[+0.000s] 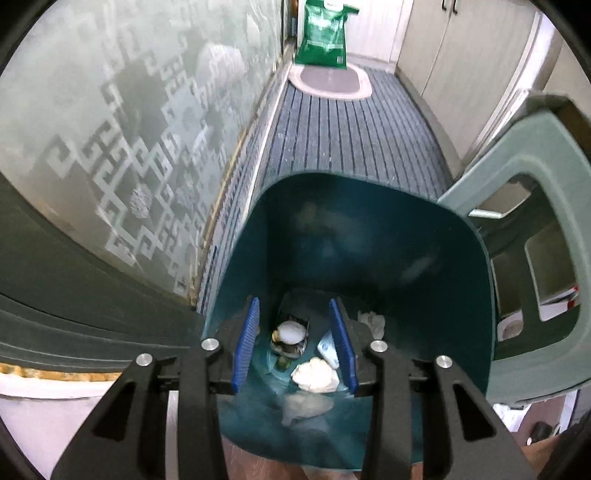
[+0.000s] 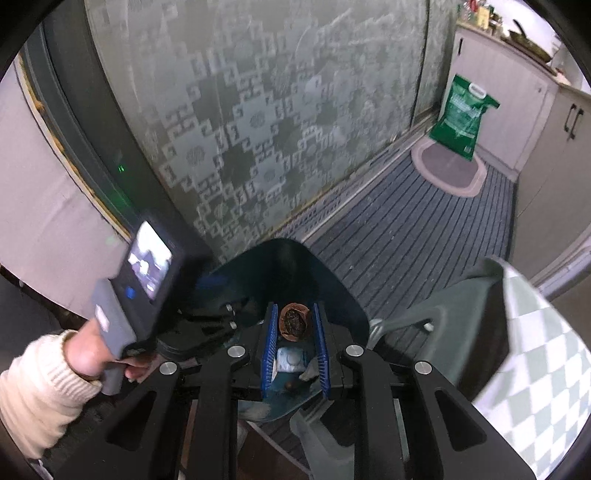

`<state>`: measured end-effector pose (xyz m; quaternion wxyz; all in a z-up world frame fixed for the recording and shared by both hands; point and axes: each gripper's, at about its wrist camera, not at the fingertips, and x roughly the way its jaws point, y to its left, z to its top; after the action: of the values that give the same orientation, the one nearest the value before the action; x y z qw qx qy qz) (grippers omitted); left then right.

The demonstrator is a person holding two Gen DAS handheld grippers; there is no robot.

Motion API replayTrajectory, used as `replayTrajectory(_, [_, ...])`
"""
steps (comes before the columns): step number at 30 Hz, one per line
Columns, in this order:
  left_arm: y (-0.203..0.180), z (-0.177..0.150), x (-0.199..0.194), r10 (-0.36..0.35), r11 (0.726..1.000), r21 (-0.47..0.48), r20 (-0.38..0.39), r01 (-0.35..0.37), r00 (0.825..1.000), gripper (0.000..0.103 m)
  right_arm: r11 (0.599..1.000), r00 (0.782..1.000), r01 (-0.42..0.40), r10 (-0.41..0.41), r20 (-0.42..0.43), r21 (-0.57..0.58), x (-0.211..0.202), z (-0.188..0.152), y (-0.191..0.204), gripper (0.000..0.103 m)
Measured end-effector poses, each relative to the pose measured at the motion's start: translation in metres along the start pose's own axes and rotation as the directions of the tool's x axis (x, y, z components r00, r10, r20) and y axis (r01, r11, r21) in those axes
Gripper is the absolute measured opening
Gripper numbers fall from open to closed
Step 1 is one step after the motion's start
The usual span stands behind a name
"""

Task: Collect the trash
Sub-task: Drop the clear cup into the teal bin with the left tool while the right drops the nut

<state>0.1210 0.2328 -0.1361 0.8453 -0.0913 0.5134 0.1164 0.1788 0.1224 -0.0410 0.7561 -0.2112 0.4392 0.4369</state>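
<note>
Lying at the bottom of a dark teal trash bin (image 1: 424, 266): a crumpled white tissue (image 1: 314, 376), a round white lid (image 1: 290, 331) over a dark wrapper, a small white packet (image 1: 327, 349) and another tissue wad (image 1: 373, 320) by the right wall. Hovering over the bin mouth, left tool (image 1: 294, 345) with blue-padded fingers (image 1: 246, 343) spread wide, nothing between them. Seen from the right wrist view, right tool (image 2: 294, 354) likewise parted above the same bin (image 2: 332, 280), gripping nothing; between its pads, down inside, a brown paper cup (image 2: 294, 320) of dark scraps and a white packet (image 2: 290, 360). Leaning beside the bin, a grey-green swing lid (image 1: 535, 236). Beyond, a striped blue floor mat (image 1: 351, 140), an oval rug (image 1: 330, 83), a green bag (image 1: 325, 33) standing on it, a frosted patterned glass door (image 1: 140, 147) along the left, pale cabinets (image 1: 461, 55) on the right. Left hand (image 2: 88, 354) in a cream sleeve, wrapped round the other tool's grey handle.
</note>
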Motion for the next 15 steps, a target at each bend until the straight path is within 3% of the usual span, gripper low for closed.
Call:
replayTrajectory(7, [0.012,0.005,-0.047,-0.06,0.997,-0.043,0.154,0.067,0.986,0.034,1.0,0.995,0.007,-0.005,-0.098,0.017,0.046,-0.009,0.004,0.019])
replayTrajectory(15, [0.025,0.008,-0.088,-0.103,0.987,-0.085,0.312,0.136,0.944,0.026,1.0,0.983,0.003,0.003,-0.185,0.031,0.09,-0.026,0.008,0.019])
